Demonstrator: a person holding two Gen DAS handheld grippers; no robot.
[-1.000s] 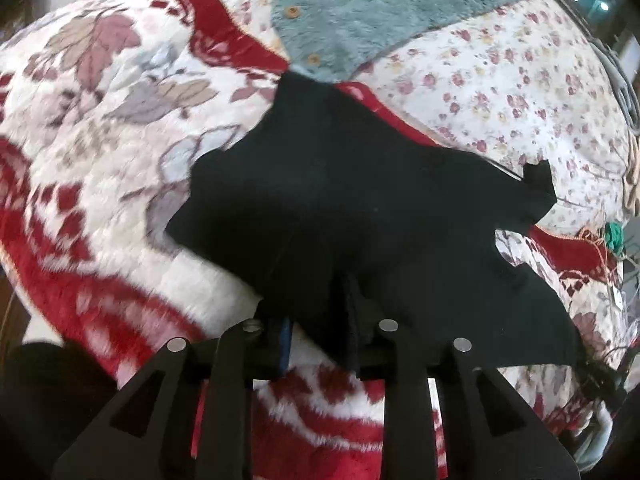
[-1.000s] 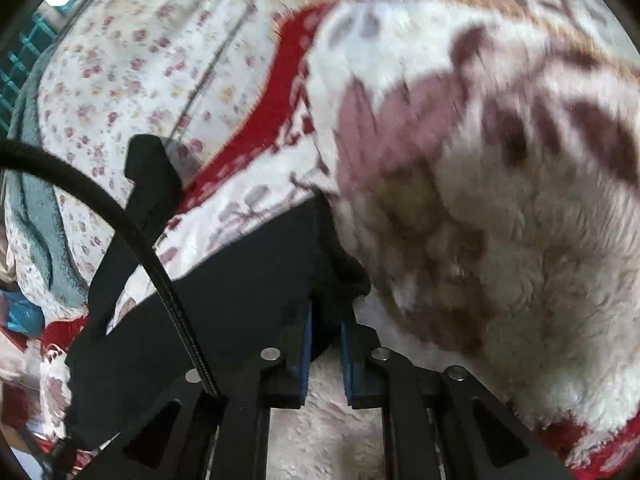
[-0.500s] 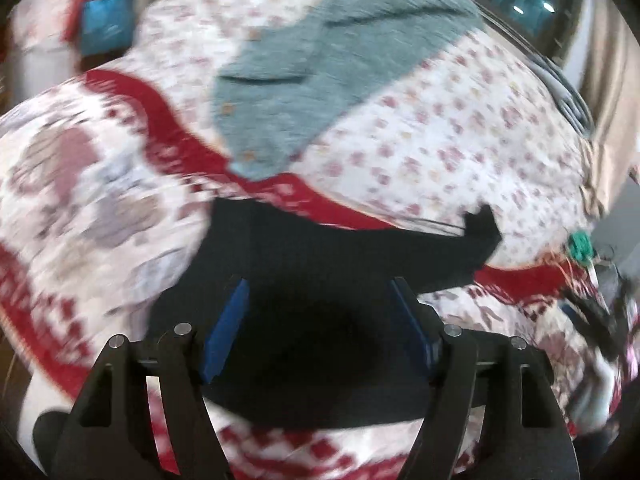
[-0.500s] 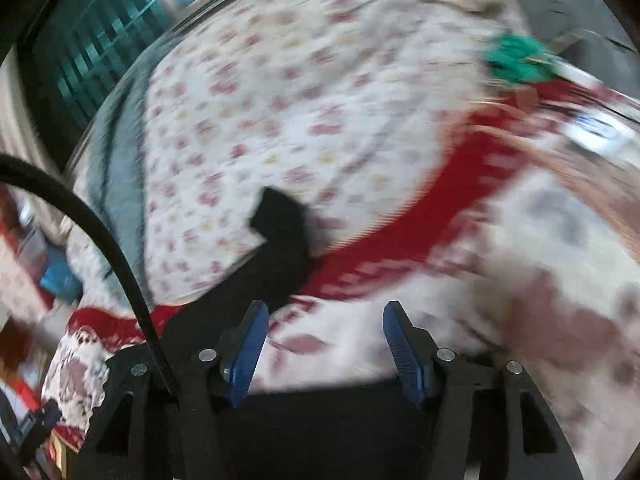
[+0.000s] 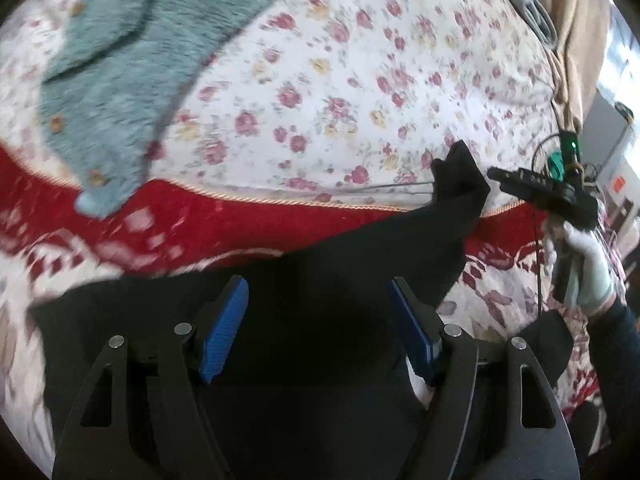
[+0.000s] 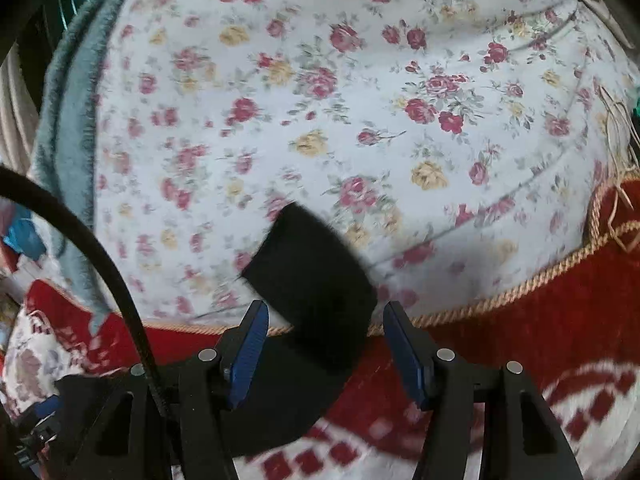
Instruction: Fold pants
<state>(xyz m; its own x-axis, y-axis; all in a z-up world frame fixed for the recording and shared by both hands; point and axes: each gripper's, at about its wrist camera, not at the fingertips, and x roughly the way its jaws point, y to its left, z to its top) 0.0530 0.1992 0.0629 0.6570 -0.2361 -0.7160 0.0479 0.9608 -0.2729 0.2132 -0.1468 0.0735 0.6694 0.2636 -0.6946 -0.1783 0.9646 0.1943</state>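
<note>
Black pants (image 5: 320, 280) lie across the red-and-floral bedspread (image 5: 360, 80), released for folding. Left gripper (image 5: 320, 332) and right gripper (image 6: 322, 352) gape wide, holding nothing.

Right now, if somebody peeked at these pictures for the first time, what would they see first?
Probably the black pants, lying spread on the red-and-white blanket just in front of the open left gripper. Beyond them, a fluffy teal garment with buttons lies on the flowery sheet at upper left. In the right wrist view, the open right gripper frames the pants' far end.
</note>
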